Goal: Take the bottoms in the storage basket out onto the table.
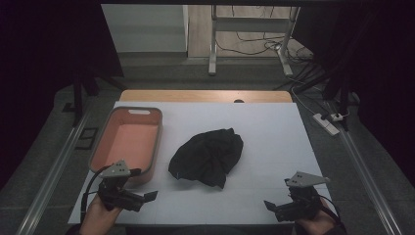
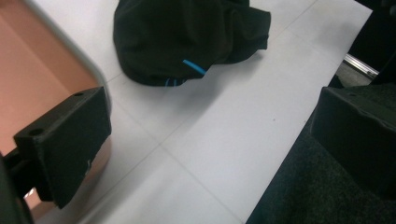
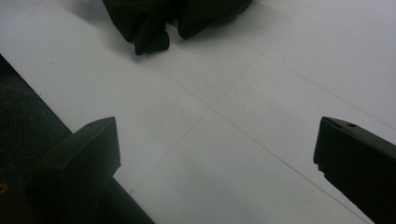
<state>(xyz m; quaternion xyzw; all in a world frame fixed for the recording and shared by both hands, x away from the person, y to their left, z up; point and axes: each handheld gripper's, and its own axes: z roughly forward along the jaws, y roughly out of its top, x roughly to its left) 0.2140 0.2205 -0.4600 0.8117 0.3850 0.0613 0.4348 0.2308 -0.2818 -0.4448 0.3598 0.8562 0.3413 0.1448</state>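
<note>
Right now my left gripper (image 1: 147, 197) sits at seven o'clock on the white table (image 1: 274, 127), jaws wide apart and holding nothing. My right gripper (image 1: 270, 205) sits at five o'clock, jaws wide too. Between them, up toward twelve, lies the crumpled black cloth (image 1: 208, 155). At ten o'clock is the orange tray (image 1: 154, 144).

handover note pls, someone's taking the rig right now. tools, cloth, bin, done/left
Left tool: open, empty, at the near left table edge beside the bin.
Right tool: open, empty, at the near right edge.
Black cloth: crumpled heap mid-table, touched by neither tool; a blue trim shows on its near side.
Orange bin: left of the cloth, nothing visible inside.
Done: nothing visible yet.
Left: probably grasp the cloth; the bin looks like its likely destination.
</note>
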